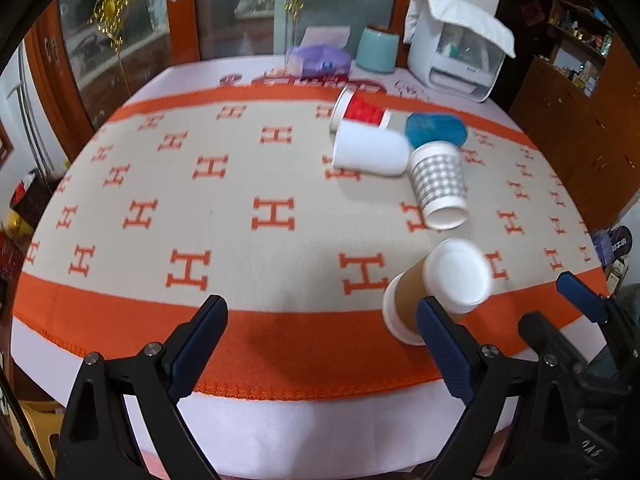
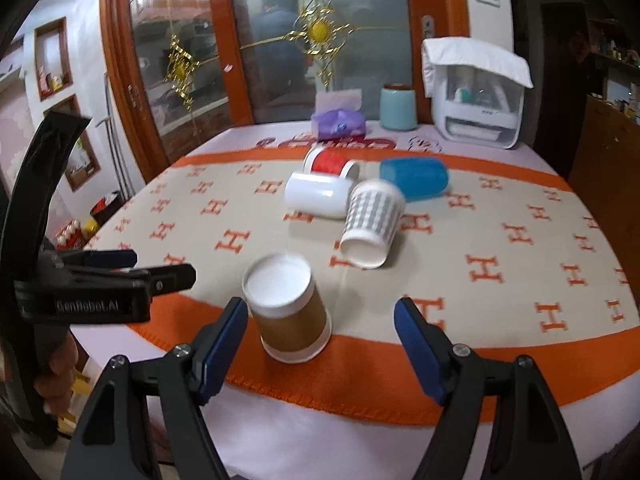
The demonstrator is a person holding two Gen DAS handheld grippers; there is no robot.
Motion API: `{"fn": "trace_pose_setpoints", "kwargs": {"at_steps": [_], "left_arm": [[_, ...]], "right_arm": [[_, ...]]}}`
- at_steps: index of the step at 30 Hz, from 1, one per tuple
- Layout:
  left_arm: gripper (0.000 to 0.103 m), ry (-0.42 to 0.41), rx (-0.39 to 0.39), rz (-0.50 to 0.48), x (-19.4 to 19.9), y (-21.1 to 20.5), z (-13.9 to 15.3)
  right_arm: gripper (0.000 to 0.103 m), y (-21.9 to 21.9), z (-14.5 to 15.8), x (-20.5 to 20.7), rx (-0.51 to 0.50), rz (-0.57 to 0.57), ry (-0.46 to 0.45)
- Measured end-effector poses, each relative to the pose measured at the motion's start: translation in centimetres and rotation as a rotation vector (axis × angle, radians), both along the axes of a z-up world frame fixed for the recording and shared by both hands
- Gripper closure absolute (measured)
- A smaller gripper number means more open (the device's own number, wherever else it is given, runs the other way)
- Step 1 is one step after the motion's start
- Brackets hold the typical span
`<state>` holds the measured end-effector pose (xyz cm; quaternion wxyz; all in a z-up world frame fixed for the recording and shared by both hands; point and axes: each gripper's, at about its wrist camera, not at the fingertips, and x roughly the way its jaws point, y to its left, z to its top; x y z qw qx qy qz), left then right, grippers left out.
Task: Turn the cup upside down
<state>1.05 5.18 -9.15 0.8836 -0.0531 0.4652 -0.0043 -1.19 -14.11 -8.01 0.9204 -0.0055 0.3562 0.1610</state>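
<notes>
A brown-sleeved paper cup (image 2: 290, 312) stands upside down on the orange border of the cloth, base up; it also shows in the left wrist view (image 1: 436, 290). My right gripper (image 2: 320, 340) is open and empty, with the cup between its fingers but apart from them. My left gripper (image 1: 322, 344) is open and empty over the table's front edge, left of the cup. Farther back lie a grey-checked cup (image 2: 370, 220), a white cup (image 2: 320, 198), a red cup (image 2: 330, 164) and a blue cup (image 2: 414, 178), all on their sides.
At the back of the table (image 1: 280, 432) stand a purple tissue pack (image 2: 338, 124), a teal canister (image 2: 398, 108) and a white appliance (image 2: 478, 114) with a cloth on top. A glass cabinet is behind. A wooden cabinet (image 2: 600, 168) stands at right.
</notes>
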Motion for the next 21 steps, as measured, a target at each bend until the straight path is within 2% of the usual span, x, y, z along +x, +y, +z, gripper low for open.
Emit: {"fn": "trace_pose_setpoints", "kwargs": {"at_steps": [3,9,12,18,21], "left_arm": [[0.001,-0.027,0.010,-0.012,-0.2,-0.7,1.8],[0.001,-0.108,0.021,-0.018,-0.7,-1.6,5.5],[0.001,-0.146,0.050,-0.002,-1.0,-2.1,7.1],[0.000,-0.189,0.078,0.012,-1.4,-2.9,8.9],[0.001,-0.199,0.082,0.016,-1.6,-3.3,9.3]], "right_arm": [[0.027,-0.3,1.7,0.1,0.008,-0.020,0.018],[0.027,-0.9,4.5,-0.2,0.046,-0.053,0.006],[0.027,-1.0,5.3,-0.3,0.049,-0.064,-0.002],[0.027,-1.9,6.6,-0.2,0.105,-0.088,-0.003],[0.027,-2.0,7.0,-0.3,0.096,-0.099,-0.025]]}}
